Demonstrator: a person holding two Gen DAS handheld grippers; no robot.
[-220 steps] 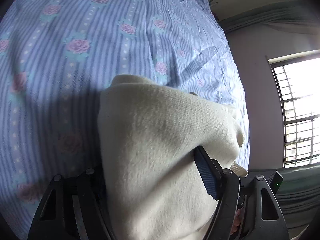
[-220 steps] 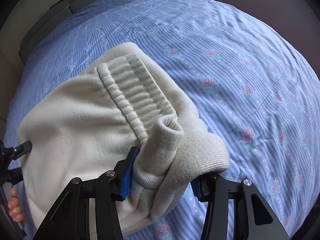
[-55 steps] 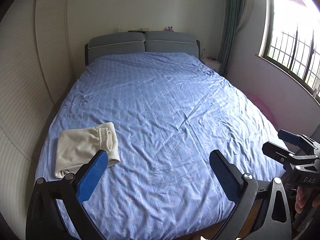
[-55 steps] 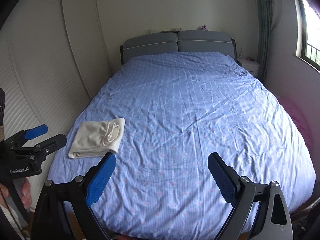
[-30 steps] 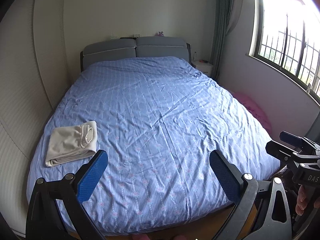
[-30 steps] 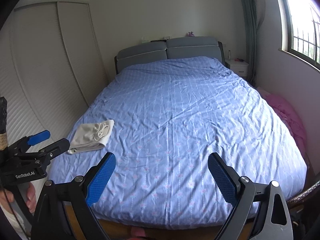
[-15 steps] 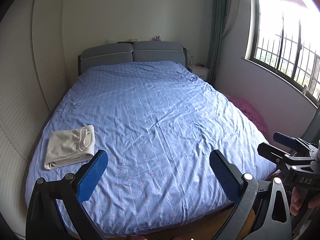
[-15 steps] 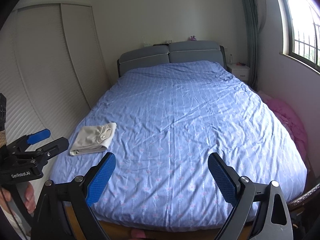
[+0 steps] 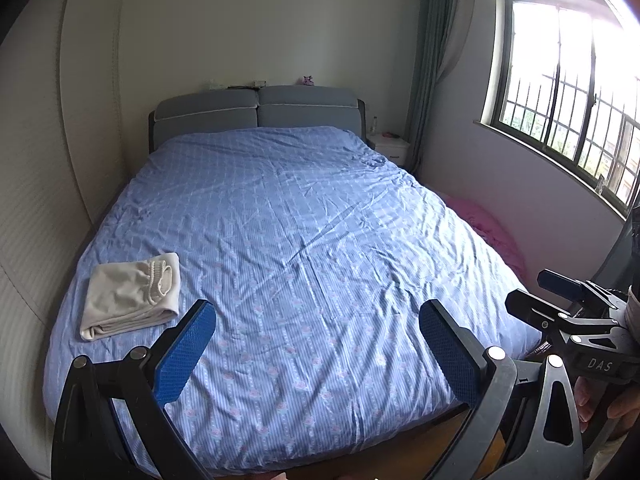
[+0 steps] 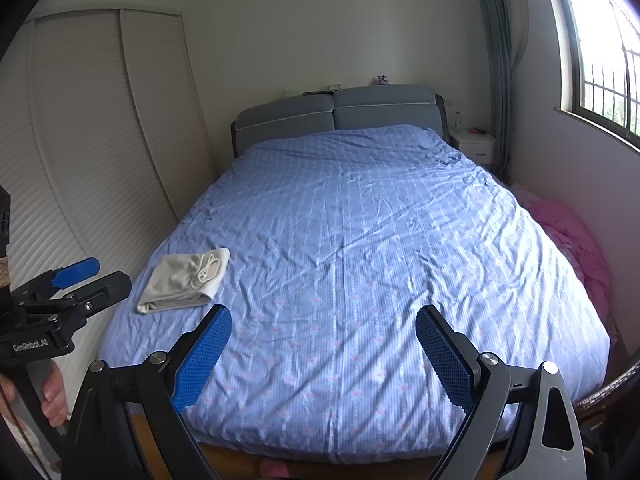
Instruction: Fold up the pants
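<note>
The cream pants (image 9: 128,295) lie folded into a small rectangle near the front left corner of the blue bed (image 9: 304,240), waistband on top. They also show in the right wrist view (image 10: 185,280). My left gripper (image 9: 318,320) hangs open and empty, held back from the foot of the bed. My right gripper (image 10: 323,326) is likewise open with nothing between its blue pads. Each gripper appears in the other's view: the right gripper (image 9: 560,300) at the right edge, the left gripper (image 10: 76,280) at the left edge, held by a hand.
A louvred wardrobe (image 10: 88,152) runs along the bed's left side. A pink heap (image 10: 572,232) lies on the floor to the right, below a barred window (image 9: 572,108). A white nightstand (image 10: 474,145) stands by the grey headboard (image 9: 256,114).
Both grippers let go of the pants and opened, then drew back from the bed. Over the last second the views kept receding slightly; the folded pants stayed put.
</note>
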